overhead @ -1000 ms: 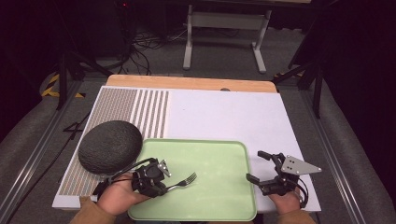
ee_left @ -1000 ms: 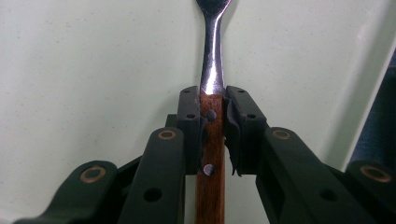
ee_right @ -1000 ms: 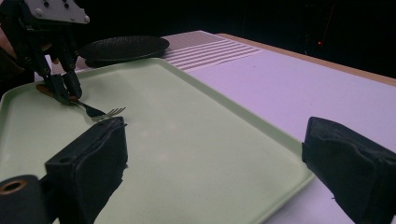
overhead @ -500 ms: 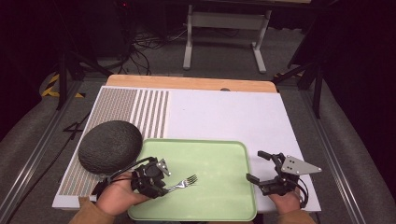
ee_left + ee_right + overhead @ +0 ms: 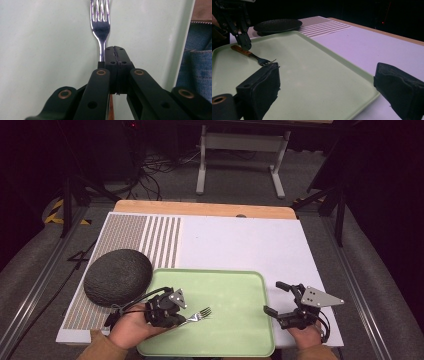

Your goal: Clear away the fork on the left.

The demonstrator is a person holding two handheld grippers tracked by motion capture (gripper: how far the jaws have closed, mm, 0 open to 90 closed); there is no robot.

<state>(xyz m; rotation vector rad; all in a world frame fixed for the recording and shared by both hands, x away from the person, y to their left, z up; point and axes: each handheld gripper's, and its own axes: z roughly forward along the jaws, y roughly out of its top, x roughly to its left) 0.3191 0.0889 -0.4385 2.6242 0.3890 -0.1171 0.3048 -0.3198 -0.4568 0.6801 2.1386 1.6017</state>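
The fork [image 5: 196, 315] lies flat on the tray [image 5: 235, 290], in the tray's near-left quarter, tines pointing toward the tray's centre and wooden handle toward its near-left corner.

Left gripper [image 5: 176, 319] — positioned over the fork's handle, at the tray's near-left edge. In the left gripper view its jaws meet pad against pad, with no gap between them; they have just been closing. The fork's neck [image 5: 101, 47] runs out from beside the closed tip, slightly to one side of the seam, and a strip of the handle shows below the jaws. Whether the pads pinch the fork or sit shut just above it cannot be told. In the right gripper view the same gripper [image 5: 245, 43] points down with its tip touching or just above the handle [image 5: 240, 50].

Right gripper [image 5: 280, 301] — held just off the tray's right edge, near its near-right corner, aimed across the tray toward the fork. Its jaws stand wide apart with nothing between them; in the right gripper view the two pads frame the tray's rim [image 5: 362, 75].

A dark round plate [image 5: 118, 277] sits on the table mat [image 5: 240, 240], touching the tray's far-left corner. The striped zone of the mat lies beyond the plate.
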